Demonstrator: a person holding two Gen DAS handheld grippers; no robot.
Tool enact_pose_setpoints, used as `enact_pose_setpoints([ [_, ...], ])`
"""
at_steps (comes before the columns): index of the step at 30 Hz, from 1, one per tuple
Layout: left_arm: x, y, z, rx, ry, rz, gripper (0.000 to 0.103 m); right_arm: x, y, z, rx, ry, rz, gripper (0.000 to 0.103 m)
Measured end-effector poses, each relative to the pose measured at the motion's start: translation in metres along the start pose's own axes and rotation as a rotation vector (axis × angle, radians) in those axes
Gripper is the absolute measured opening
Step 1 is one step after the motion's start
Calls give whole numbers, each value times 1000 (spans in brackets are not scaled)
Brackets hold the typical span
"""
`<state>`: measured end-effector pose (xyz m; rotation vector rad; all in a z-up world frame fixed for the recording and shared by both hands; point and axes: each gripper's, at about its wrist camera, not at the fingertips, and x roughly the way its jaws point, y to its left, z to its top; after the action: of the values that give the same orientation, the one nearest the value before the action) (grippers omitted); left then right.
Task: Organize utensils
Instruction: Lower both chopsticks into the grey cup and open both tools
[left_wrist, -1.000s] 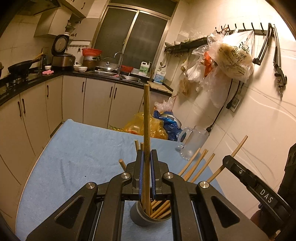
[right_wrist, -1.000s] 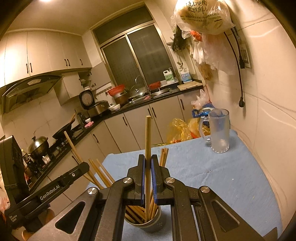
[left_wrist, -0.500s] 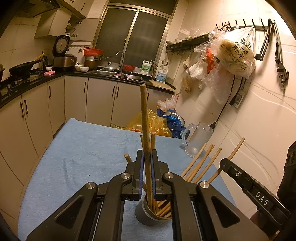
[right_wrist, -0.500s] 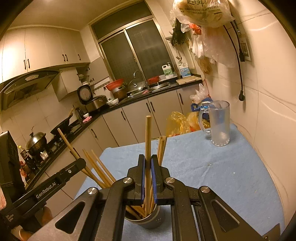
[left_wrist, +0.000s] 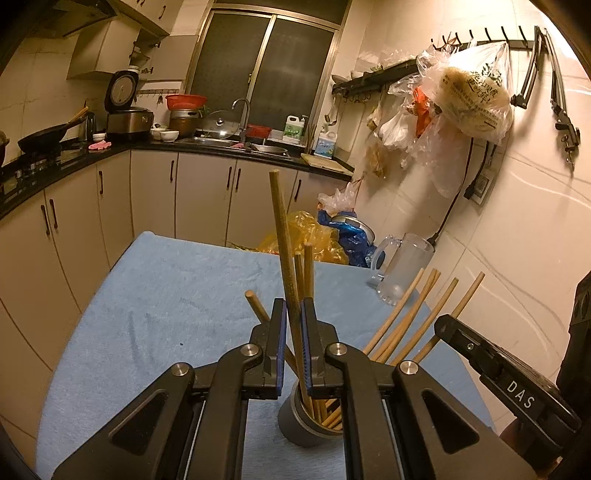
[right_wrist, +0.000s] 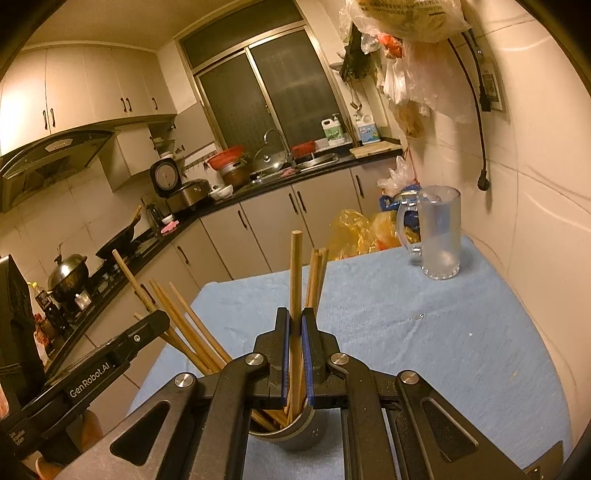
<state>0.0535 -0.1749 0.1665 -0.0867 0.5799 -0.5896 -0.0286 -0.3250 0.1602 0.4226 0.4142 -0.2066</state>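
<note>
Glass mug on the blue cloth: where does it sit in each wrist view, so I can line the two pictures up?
Left wrist: the glass mug stands right of centre, at the cloth's far right edge near the wall.
Right wrist: the glass mug stands upper right, at the cloth's far edge.
Shared landmark: the grey holder of chopsticks, bottom centre in both.

the left matte black two-finger claw (left_wrist: 291, 325) is showing blue pads lining its narrow upright fingers, round silver pivot screws and triangular cut-outs in its angular linkage arms. the right matte black claw (right_wrist: 295, 325) is looking the same. seen from the side, one body is wearing white "genrobot.ai" lettering, the other a white "das" mark.
</note>
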Motion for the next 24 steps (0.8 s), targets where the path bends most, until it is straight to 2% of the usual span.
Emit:
enact_pose_setpoints([
  [9,2,-2,-3,14,5,2,7,3,-4,-2,26,34,25,8],
  [17,-6,-6,0,20,-12,10,8,-23,-5,5,33,-13,38,9],
  [18,-9,-6,1,20,-17,10,13,-28,-4,6,32,-23,36,9],
  [19,-12,-7,1,22,-22,12,23,-35,-5,7,34,-34,36,9],
  [21,-20,-8,1,25,-44,22,32,-45,-5,7,37,-46,39,11],
  [24,-32,-10,1,28,-59,31,32,-60,-8,8,48,-63,36,20],
])
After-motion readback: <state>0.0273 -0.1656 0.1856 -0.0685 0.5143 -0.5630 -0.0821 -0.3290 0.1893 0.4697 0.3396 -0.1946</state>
